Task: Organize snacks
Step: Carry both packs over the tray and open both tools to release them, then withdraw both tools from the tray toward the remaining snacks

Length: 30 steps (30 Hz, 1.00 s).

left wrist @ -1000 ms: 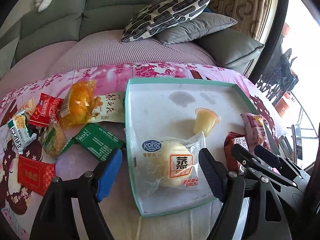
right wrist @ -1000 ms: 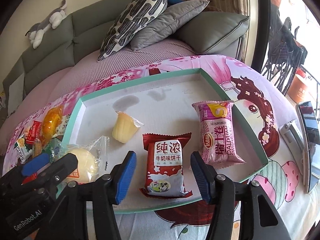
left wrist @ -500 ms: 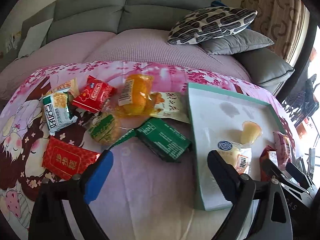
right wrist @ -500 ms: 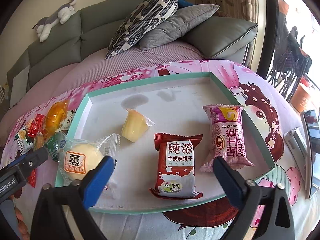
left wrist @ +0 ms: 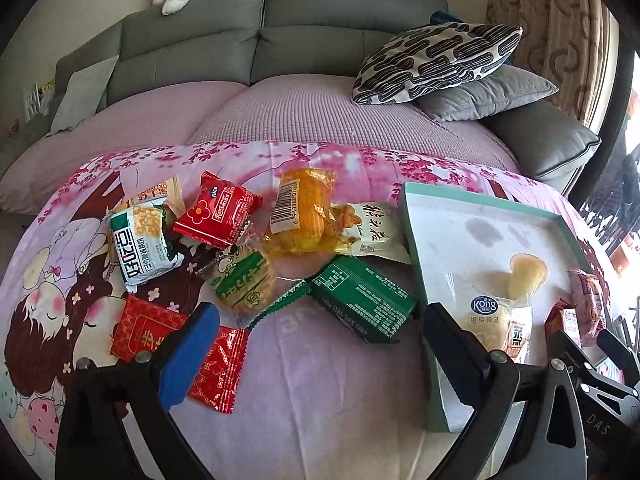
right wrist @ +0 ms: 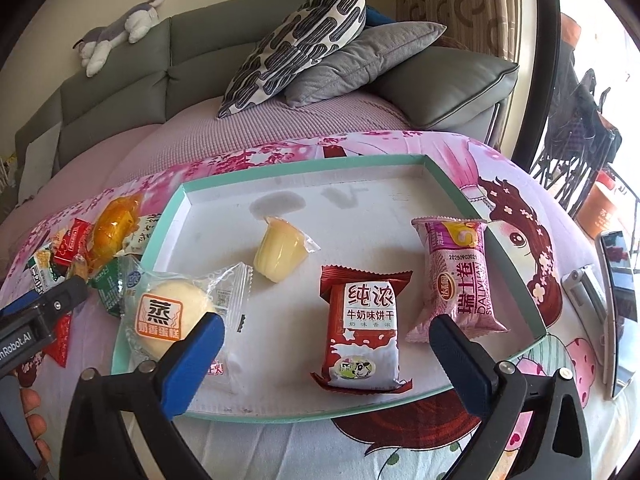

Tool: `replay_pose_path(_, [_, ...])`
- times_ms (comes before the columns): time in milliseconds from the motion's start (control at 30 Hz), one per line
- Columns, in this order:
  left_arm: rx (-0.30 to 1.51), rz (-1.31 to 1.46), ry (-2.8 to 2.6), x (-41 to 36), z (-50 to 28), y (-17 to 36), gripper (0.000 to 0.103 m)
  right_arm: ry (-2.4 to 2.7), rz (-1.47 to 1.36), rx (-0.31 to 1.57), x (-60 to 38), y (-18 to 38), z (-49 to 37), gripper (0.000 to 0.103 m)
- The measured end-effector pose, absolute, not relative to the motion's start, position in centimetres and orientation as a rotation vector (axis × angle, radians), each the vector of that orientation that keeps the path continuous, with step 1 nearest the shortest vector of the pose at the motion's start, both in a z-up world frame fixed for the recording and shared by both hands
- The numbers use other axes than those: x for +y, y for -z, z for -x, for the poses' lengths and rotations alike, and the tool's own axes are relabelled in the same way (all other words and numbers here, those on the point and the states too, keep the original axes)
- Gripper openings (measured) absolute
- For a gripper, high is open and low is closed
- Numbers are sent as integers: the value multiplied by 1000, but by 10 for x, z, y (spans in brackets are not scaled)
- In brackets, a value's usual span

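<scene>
The left gripper (left wrist: 316, 344) stands wide open, its jaws having just spread further, and nothing sits between them but the bare cloth (left wrist: 320, 400). Its left finger hangs over a red packet (left wrist: 218, 364). Just beyond lie a green packet (left wrist: 362, 304) and a round cracker in a green and clear wrapper (left wrist: 244, 280). Farther out are a white and green packet (left wrist: 142, 244), a red biscuit packet (left wrist: 218, 210), an orange-wrapped cake (left wrist: 304, 212) and a pale packet (left wrist: 374, 228) tucked against the tray's left wall.

The right gripper (right wrist: 324, 354) is also spread to its full width and grips nothing; its jaws have just opened. Between them, untouched, lies a dark red milk biscuit packet (right wrist: 362, 332) in the near part of the tray (right wrist: 304, 164). Under its left finger rests a steamed cake in a clear wrapper (right wrist: 172, 312), near the tray's left corner. By its right finger lies a pink roll packet (right wrist: 460, 276), pointing toward the far wall. Behind these, mid-tray, a yellow jelly cup (right wrist: 280, 252) lies on its side. The tray's far half is bare apart from faint stains.

Right of the tray, a phone (right wrist: 620, 300) lies on the cloth. Beyond the table stands a grey sofa (right wrist: 120, 92) with a patterned cushion (right wrist: 300, 44), a grey cushion (right wrist: 360, 60) and a plush toy (right wrist: 120, 28) on its back.
</scene>
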<state>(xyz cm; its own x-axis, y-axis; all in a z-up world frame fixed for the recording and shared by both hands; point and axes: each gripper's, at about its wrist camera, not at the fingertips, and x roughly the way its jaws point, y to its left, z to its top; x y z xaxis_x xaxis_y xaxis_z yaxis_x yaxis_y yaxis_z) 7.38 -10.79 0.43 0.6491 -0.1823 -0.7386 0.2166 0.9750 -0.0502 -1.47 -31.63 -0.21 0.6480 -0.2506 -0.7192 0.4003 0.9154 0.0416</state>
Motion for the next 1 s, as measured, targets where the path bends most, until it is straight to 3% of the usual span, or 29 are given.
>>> replay_pose_path(1000, [851,-31,187,-110,-77,-5,101,384,-215,747,-328,-8,21,103])
